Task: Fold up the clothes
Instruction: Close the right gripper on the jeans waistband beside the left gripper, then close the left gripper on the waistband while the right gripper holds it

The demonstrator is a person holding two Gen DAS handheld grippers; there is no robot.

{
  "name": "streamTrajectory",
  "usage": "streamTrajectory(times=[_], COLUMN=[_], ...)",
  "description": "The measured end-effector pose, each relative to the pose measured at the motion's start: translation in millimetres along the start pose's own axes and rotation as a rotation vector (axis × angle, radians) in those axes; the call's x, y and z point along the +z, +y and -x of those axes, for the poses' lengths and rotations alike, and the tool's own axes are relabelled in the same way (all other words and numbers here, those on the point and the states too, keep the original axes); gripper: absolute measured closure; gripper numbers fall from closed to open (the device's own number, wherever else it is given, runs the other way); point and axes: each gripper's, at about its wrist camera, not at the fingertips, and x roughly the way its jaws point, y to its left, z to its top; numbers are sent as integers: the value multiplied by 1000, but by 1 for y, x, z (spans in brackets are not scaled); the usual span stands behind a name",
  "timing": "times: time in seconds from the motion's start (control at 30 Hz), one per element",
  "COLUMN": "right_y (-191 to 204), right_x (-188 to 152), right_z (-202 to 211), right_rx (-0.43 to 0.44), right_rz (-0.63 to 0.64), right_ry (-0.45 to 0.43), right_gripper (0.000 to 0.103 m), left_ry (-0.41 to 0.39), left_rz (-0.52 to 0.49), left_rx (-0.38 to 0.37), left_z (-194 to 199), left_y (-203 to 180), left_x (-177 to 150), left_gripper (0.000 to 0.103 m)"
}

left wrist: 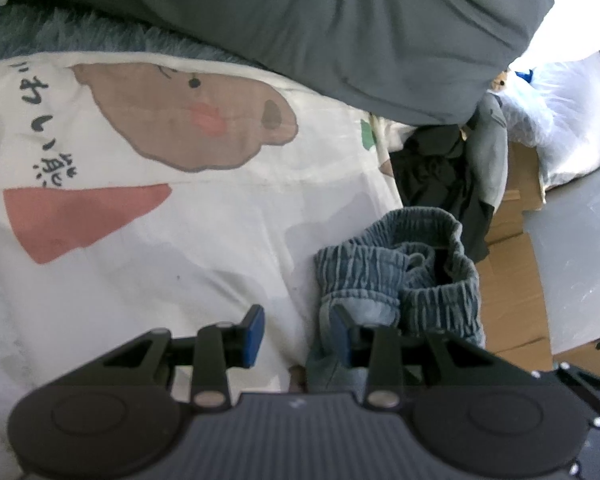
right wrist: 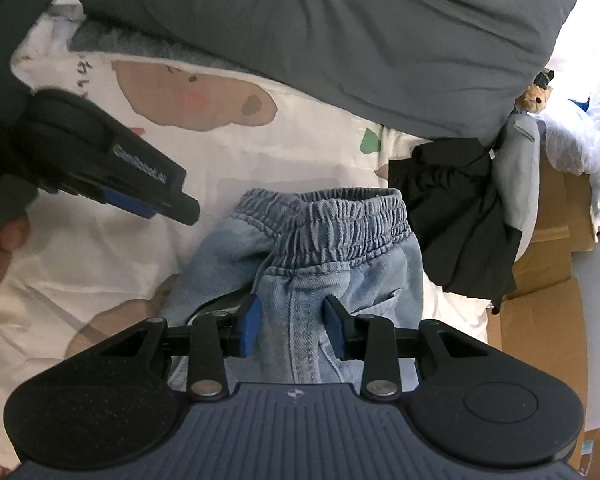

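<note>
**Denim shorts bunched on the bed, both grippers spread at the cloth**

Right gripper [right wrist: 290, 326]: fingers spread, straddling the centre seam of the denim shorts [right wrist: 300, 256] just below the elastic waistband, pads either side of the cloth but not seen pinching it. Left gripper [left wrist: 298, 330]: fingers likewise spread, holding nothing, right pad against the shorts' edge, left pad over the bedsheet [left wrist: 140, 240].

Shorts lying crumpled near the bed's edge, waistband at 12 o'clock from the right fingers, partly doubled and rucked. Black garment [right wrist: 456, 216] just beyond at 2 o'clock, grey pillow [right wrist: 320, 36] across 12 o'clock.

Likely step: taking hold or letting go of the shorts mid-fold; impossible to tell which. Any further fold calls for flat cloth and matched grips on both sides.
</note>
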Motion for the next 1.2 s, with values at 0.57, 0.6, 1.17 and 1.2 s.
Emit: streamTrajectory(times=[0.57, 0.6, 1.17, 1.2], right_y=[-20, -24, -61, -62], right_x=[-8, -8, -5, -5], right_z=[3, 5, 6, 6], right_rx=[28, 23, 5, 4], right_rz=[74, 73, -7, -12], right_ry=[-53, -57, -61, -59], right_gripper=[91, 91, 90, 90], left_ry=[9, 8, 28, 33], left_rz=[22, 21, -10, -11], left_rx=[-21, -22, -47, -49], left_z=[-13, -16, -45, -45], left_y=[-6, -8, -13, -13], left_x=[0, 0, -8, -9], left_gripper=[64, 64, 62, 62])
